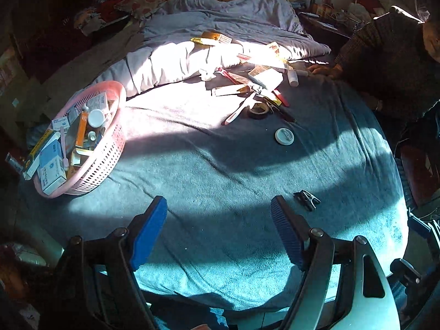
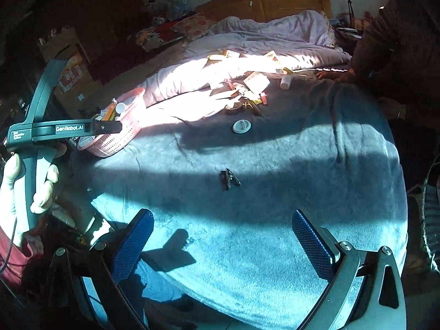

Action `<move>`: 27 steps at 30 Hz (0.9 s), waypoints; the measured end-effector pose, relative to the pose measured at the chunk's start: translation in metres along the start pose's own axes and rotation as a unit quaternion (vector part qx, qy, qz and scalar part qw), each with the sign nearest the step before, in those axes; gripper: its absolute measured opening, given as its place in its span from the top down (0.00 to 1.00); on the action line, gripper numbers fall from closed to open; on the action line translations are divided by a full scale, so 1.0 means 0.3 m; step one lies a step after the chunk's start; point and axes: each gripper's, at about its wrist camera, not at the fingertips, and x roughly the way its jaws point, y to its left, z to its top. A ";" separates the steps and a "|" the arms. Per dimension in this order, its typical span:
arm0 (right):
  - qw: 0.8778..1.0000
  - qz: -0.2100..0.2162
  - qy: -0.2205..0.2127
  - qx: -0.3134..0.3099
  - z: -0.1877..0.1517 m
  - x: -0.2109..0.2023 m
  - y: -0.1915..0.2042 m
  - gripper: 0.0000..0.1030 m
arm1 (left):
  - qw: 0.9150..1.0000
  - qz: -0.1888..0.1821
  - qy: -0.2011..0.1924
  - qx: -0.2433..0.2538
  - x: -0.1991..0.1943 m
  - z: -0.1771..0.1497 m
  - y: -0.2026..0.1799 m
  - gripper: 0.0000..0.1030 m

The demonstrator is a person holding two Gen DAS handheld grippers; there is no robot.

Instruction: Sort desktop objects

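A pink basket holding boxes and bottles sits at the left of the blue blanket. A heap of loose items lies further back in the sunlight: small boxes, a tape roll, a white bottle. A white round lid lies alone in front of the heap. A black clip lies nearer. My left gripper is open and empty, with the clip just to its right. My right gripper is open and empty, short of the clip.
A crumpled lilac quilt covers the back of the bed, with a wooden headboard behind. Another person's arm and hand rest at the right edge. In the right wrist view a gloved hand holds the left gripper's handle.
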 end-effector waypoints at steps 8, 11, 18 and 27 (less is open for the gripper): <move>0.991 -0.087 0.079 0.069 0.110 -0.142 -0.049 0.00 | 0.989 0.109 -0.104 0.002 -0.311 0.078 -0.097 0.21; 0.995 -0.058 0.029 0.074 0.122 -0.246 -0.006 0.00 | 0.982 0.115 -0.147 -0.008 -0.448 0.075 -0.106 0.19; 0.996 -0.077 -0.026 0.042 0.140 -0.405 0.052 0.00 | 0.974 0.131 -0.181 -0.038 -0.598 0.072 -0.156 0.15; 0.994 -0.092 -0.049 0.022 0.109 -0.430 0.087 0.00 | 0.974 0.122 -0.186 -0.032 -0.621 0.076 -0.196 0.14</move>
